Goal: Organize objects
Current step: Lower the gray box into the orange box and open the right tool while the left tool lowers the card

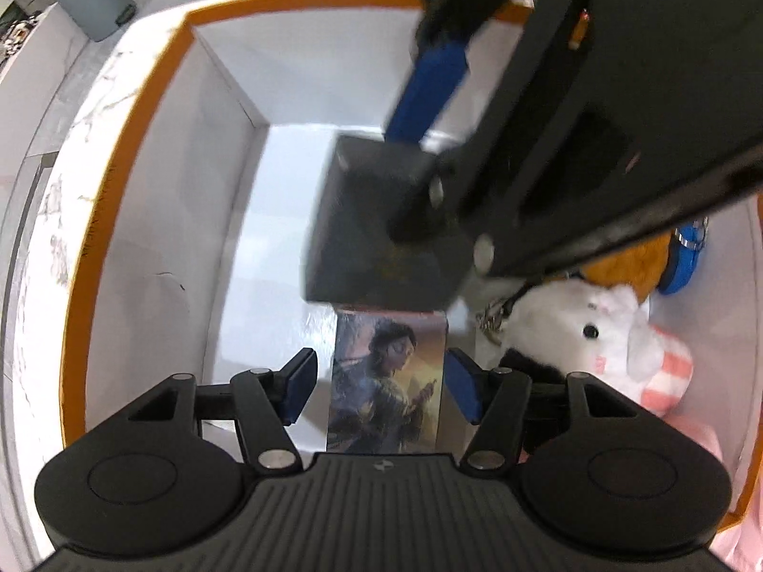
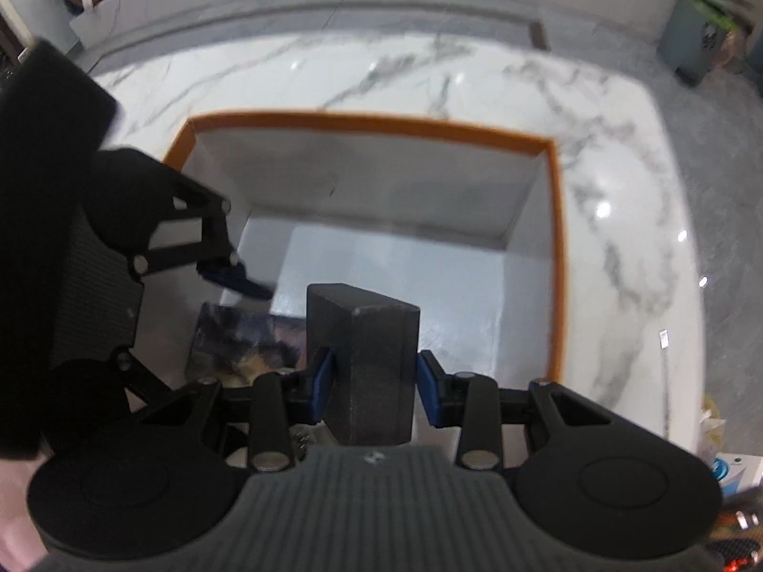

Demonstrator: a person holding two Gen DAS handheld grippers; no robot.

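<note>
A white box with an orange rim (image 1: 119,143) sits on a marble table; it also shows in the right wrist view (image 2: 381,124). My right gripper (image 2: 376,381) is shut on a dark grey box (image 2: 372,357) and holds it over the white box's floor. In the left wrist view the dark grey box (image 1: 376,219) hangs above a picture card (image 1: 386,381). My left gripper (image 1: 379,386) is open, its fingers on either side of the picture card, which lies in the white box. The card also shows in the right wrist view (image 2: 243,338).
A white plush toy (image 1: 586,333) with an orange part and a blue ring (image 1: 682,257) lies in the box's right side. A grey bin (image 1: 97,5) with a plant stands on the floor beyond the marble table (image 2: 620,190).
</note>
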